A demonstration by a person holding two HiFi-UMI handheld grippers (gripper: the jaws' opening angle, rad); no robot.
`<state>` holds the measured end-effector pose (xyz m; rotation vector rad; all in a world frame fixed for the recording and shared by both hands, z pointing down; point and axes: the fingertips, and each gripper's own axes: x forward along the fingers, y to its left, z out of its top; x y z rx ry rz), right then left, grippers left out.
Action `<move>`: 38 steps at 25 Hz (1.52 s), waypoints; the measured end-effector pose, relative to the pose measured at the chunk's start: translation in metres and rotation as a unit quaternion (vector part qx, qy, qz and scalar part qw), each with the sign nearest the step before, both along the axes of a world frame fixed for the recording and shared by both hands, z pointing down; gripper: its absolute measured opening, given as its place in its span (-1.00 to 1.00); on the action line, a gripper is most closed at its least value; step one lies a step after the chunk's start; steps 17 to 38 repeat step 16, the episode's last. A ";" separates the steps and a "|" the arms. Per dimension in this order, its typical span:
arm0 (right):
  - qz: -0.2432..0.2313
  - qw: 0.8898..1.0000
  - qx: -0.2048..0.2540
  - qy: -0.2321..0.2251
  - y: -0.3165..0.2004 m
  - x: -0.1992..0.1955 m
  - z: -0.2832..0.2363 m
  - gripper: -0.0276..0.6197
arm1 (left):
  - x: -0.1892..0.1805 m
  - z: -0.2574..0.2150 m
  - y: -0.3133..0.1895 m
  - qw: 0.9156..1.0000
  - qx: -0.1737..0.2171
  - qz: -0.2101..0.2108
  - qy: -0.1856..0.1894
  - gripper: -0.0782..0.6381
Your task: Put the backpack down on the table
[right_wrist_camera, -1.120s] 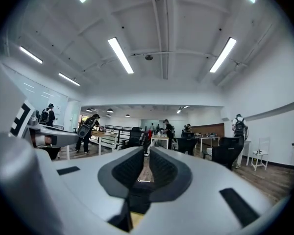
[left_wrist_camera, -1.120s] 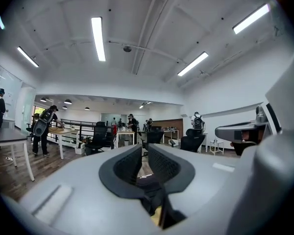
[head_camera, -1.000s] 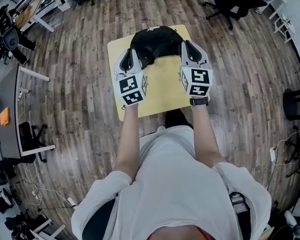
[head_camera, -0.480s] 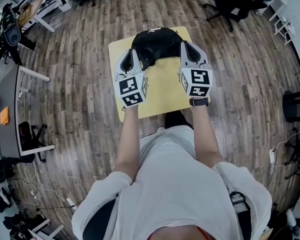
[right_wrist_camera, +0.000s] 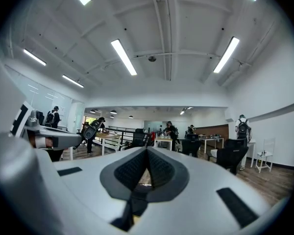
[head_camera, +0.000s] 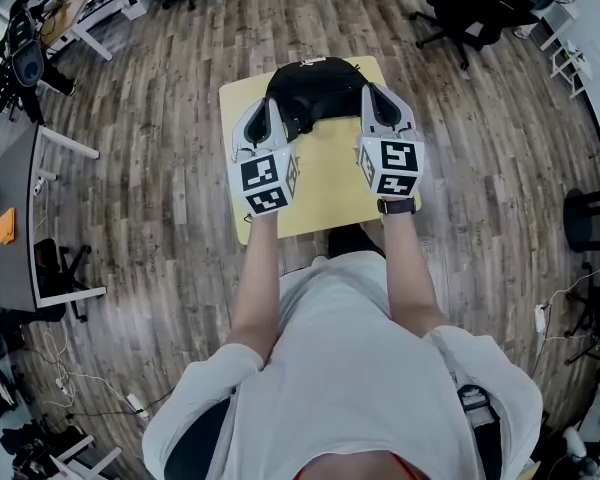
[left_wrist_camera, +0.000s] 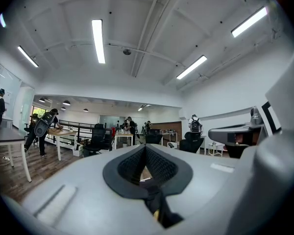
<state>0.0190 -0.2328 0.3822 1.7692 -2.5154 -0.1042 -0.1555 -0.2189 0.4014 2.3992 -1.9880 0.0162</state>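
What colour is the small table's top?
Pale yellow; the small square table below the black backpack shows best in head view.

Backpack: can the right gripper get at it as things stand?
Likely yes: the right gripper sits against the right side of the backpack above the table, jaws shut on what looks like its black strap. Nothing stands between them.

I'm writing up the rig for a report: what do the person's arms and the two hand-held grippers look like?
Both the left hand-held gripper and right hand-held gripper have pale grey shells, black ribbed pads and a white cube with black square markers. The person wears a white short-sleeved shirt and a dark wristband on the right wrist.
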 end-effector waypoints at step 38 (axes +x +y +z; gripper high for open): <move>0.010 1.000 -0.021 0.022 -0.056 0.015 0.016 -0.89 | 0.017 0.022 -0.061 1.000 -0.025 0.016 0.009 -0.76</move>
